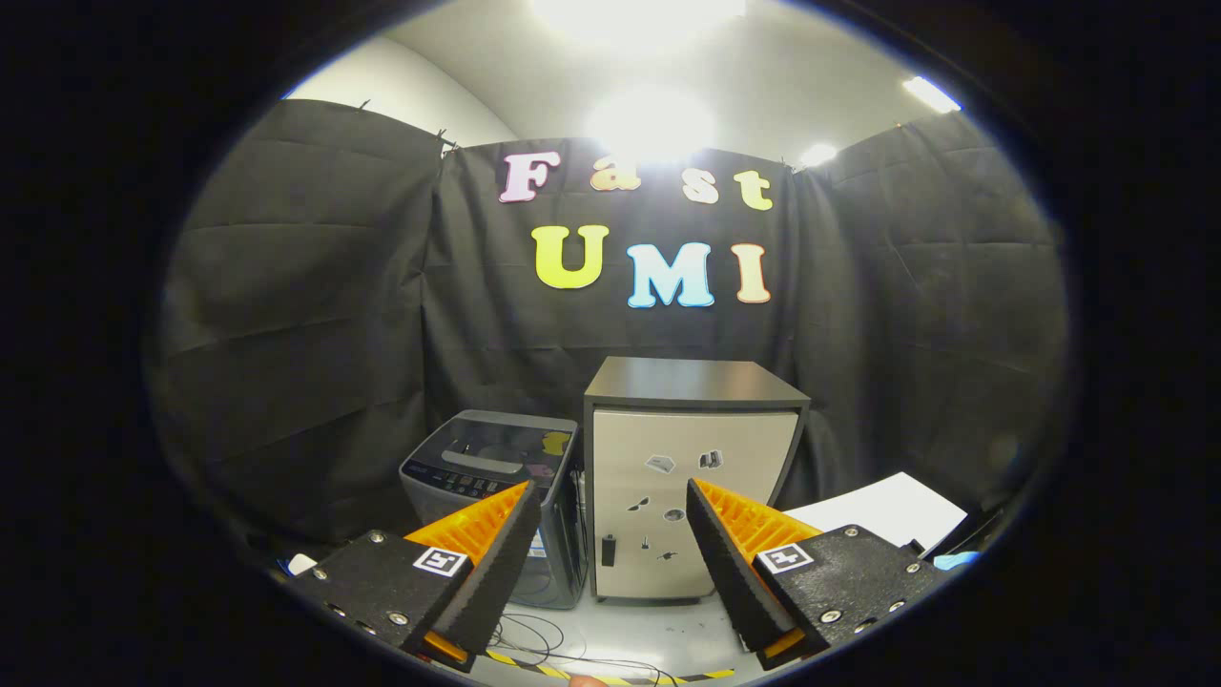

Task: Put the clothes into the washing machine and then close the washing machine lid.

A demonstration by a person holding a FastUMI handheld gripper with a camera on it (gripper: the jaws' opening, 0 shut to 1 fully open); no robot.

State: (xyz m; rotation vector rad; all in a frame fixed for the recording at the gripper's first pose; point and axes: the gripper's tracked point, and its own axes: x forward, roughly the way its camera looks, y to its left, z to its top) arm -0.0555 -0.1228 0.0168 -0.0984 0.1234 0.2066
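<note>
A grey top-loading washing machine [491, 477] stands on the floor beyond my left finger, against the black cloth wall. Its lid lies flat over the top, with a control panel along the near edge. My gripper [610, 501] is open and held well back from the machine, with nothing between the fingers. I cannot make out any clothes from here.
A small fridge [689, 487] with a dark top and stickers on its pale door stands right beside the machine, straight beyond the fingers. A white sheet [882, 510] lies to the right of it. Cables and striped tape [563, 658] run across the floor just ahead.
</note>
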